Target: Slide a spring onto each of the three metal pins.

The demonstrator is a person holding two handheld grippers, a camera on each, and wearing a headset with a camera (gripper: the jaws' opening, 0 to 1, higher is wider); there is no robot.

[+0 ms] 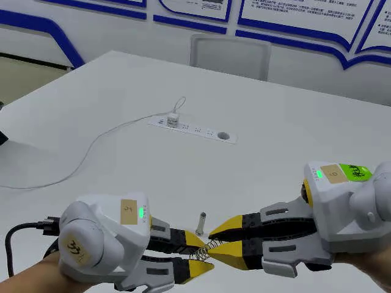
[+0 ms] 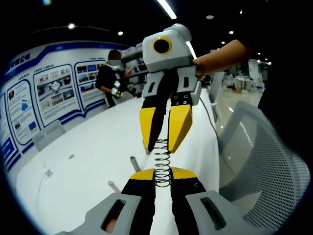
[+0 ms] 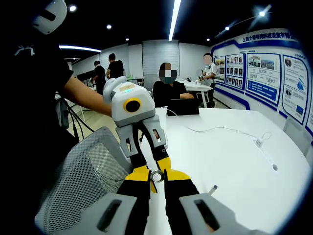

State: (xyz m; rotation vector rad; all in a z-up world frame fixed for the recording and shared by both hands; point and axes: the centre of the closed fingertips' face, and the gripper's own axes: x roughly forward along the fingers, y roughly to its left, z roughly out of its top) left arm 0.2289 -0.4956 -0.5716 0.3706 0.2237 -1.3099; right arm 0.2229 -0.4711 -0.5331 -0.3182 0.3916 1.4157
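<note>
Your left gripper [image 2: 162,175] and right gripper [image 3: 157,176] both pinch a spring [image 2: 162,164]; next you must line it over the pin [image 1: 202,223].

**Grippers met tip to tip**

The left gripper [image 1: 204,253] and the right gripper [image 1: 215,243] are held low and level, pointed straight at each other, tips almost touching. One end of a spring [image 1: 211,246] is pinched by each pair of jaws.

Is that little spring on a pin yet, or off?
Off. The spring spans the air between the left gripper and the right gripper, each pinching one end; the pin stands bare nearby.
</note>
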